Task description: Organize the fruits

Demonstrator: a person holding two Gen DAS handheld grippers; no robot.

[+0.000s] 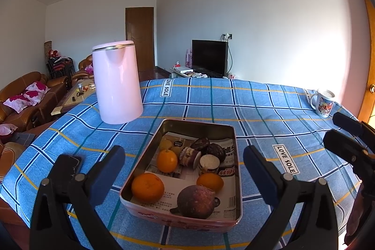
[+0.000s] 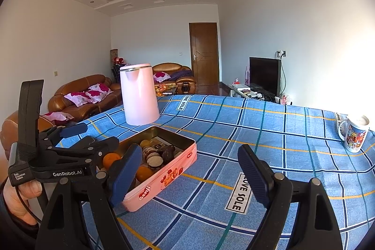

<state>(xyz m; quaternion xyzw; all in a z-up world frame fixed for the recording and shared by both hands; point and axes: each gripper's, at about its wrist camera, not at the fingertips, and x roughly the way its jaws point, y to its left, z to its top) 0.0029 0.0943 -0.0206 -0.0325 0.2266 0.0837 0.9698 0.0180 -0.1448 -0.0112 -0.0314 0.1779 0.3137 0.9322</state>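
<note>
A pink metal tin (image 1: 198,124) lined with printed paper sits on the blue checked tablecloth. It holds a large orange (image 1: 147,188), two smaller oranges (image 1: 166,161), a round brown fruit (image 1: 196,202) and several dark fruits (image 1: 211,149). My left gripper (image 1: 183,152) is open, low over the near end of the tin, with nothing between its pads. To the right of the tin my right gripper (image 2: 188,155) is open and empty above the cloth. The right wrist view shows the tin (image 2: 164,177) at left, with the left gripper (image 2: 93,136) held over it by a hand (image 2: 21,198).
A tall pink kettle (image 1: 117,83) stands behind the tin at the left. A printed mug (image 1: 323,103) sits near the table's far right edge. The right gripper (image 1: 339,132) shows at the right border of the left wrist view. Sofas, a door and a television lie beyond the table.
</note>
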